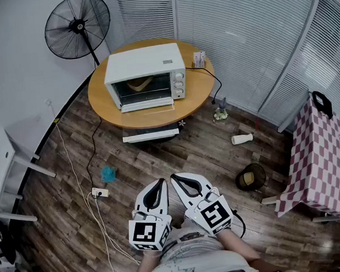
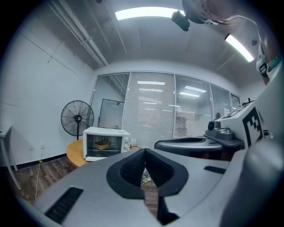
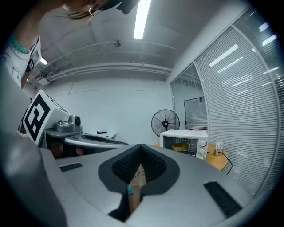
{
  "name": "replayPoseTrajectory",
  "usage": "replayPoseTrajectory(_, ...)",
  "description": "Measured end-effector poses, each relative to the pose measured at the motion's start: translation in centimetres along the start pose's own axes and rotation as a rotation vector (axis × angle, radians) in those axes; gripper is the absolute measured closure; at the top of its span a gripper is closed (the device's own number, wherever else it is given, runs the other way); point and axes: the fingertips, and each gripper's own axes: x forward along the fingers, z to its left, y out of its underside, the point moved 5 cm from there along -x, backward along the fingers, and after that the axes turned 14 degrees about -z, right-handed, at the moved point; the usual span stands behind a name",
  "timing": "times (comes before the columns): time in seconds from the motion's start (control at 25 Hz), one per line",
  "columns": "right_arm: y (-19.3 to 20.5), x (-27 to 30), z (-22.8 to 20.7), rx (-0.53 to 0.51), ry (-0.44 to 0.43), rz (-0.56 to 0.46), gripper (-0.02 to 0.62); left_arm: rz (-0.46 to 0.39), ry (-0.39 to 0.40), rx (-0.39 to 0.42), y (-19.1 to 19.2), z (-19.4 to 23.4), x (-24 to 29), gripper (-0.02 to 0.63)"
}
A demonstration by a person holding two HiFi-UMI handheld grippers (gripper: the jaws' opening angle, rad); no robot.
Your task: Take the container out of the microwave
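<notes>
Both claws were tucked in close to the body, well apart from the table. Left gripper had its jaws pressed together with nothing between them, just floor showing past the tips in its own view. Right gripper was the same: clamped flat together, empty.

The container sat inside the white microwave; I could see it as a tan shape through the front. The microwave stood on the round wooden table, nearer its far left edge, front facing me. Its black cable dropped over the table's right edge. A standing fan was behind the table, and a checked table was off to my right.
</notes>
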Motion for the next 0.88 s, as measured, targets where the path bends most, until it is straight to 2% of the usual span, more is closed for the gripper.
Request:
replayPoseTrajectory(0.16,0.0,-0.3,-0.4,0.009,-0.014,-0.021,0.603,0.0,-0.006,0.007,0.1,-0.3,0.2,0.592)
replayPoseTrajectory(0.64,1.7,-0.2,-0.9,0.052,-0.047,0.017,0.603,0.058,-0.028,0.018,1.5,-0.2,0.0,0.592)
replayPoseTrajectory(0.88,1.9,2.7,-2.4,0.027,0.003,0.01,0.603,0.051,-0.013,-0.002,1.5,2.4,1.7,0.591)
